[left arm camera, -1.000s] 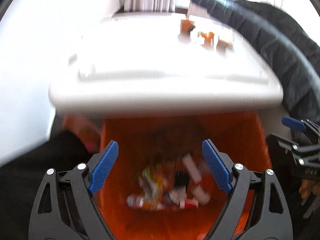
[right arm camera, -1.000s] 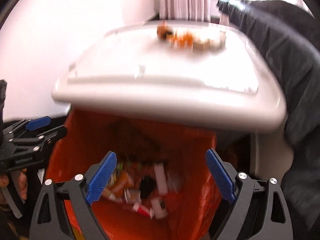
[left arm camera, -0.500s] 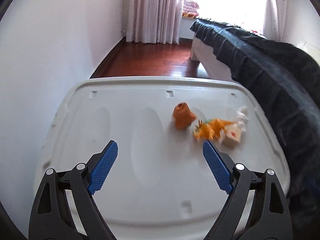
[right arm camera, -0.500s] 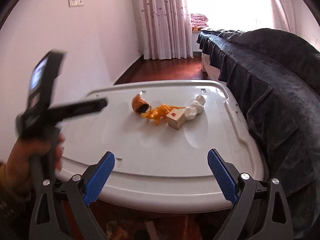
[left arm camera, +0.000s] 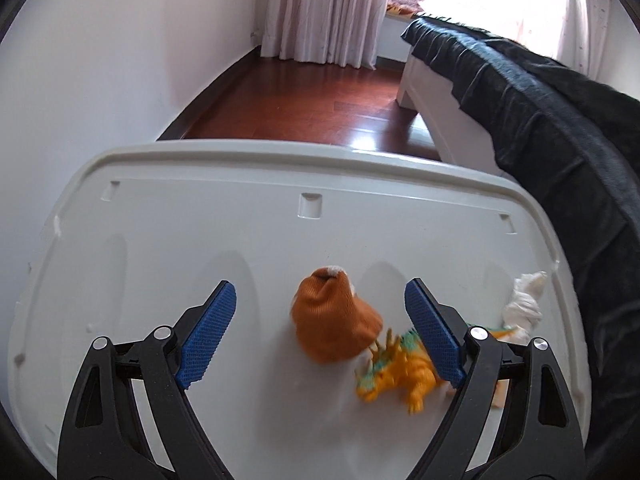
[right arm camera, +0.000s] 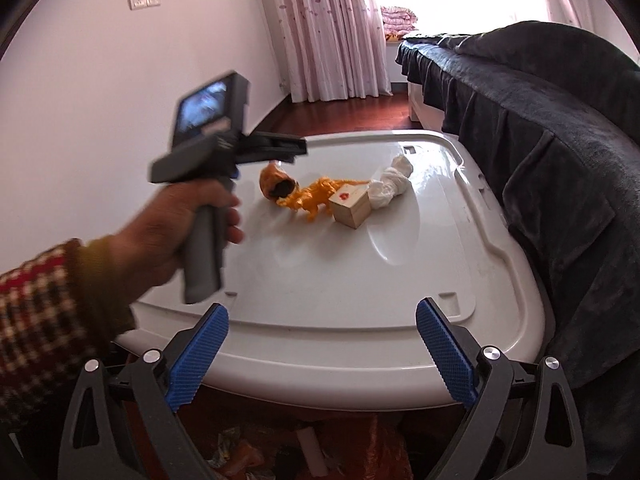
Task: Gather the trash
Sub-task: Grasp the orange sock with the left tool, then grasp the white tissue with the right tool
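Observation:
An orange knitted sock lies on the white lid, between the open jaws of my left gripper. Beside it are an orange toy dinosaur and a white crumpled cloth. In the right wrist view the sock, dinosaur, a small wooden block and the cloth sit mid-lid. My right gripper is open and empty at the lid's near edge. The left gripper's body, held by a hand, hovers over the sock.
An orange-lined trash bin with wrappers sits below the lid's near edge. A bed with a dark blanket runs along the right side. A white wall is on the left, curtains and wooden floor beyond.
Both grippers rose from over the trash bin to the lid. The left gripper moved forward until the sock lies between its jaws; the right stayed back at the lid's edge.

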